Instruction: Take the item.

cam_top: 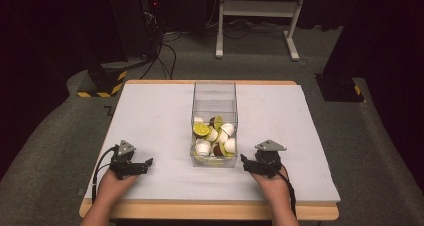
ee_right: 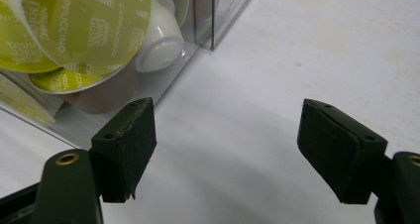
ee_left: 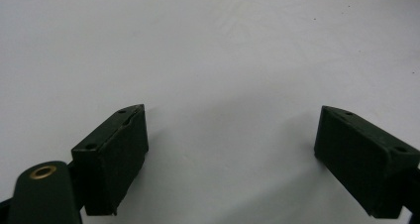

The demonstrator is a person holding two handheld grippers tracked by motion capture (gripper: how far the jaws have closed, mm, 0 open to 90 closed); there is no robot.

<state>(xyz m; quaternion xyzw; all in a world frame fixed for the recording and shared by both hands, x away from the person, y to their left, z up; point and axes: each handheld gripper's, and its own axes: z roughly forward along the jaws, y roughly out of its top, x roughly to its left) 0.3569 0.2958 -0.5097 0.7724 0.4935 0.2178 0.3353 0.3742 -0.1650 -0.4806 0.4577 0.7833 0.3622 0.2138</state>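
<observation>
High view puts a clear plastic box (cam_top: 214, 123) at the middle of the white-topped desk (cam_top: 150, 121), part-filled with coffee capsules (cam_top: 214, 136): white cups, a few brown ones, and lime-green foil lids. The left tool (cam_top: 146, 163) rests on the desk well to the left of the box, its jaws wide with nothing but bare desk between them, as the left gripper view confirms. The right tool (cam_top: 245, 162) lies just beside the box's near right corner; in the right gripper view its jaws also stand wide and empty, with the box wall (ee_right: 198, 45) and a green lid printed "CAPPUCCINO" (ee_right: 84, 23) close ahead on the left.

The capsules are likely light, with stiff plastic sides and a thin foil lid that could dent or puncture, so a hold across the cup body below the rim seems safer than one pinching the lid. They lie jumbled at odd angles, so a smooth rounded cup may slip or roll under the pads. The box looks light, rigid and slick; its tall thin walls suggest gripping one upper edge, or steadying it with the other tool while reaching in from the open top.
</observation>
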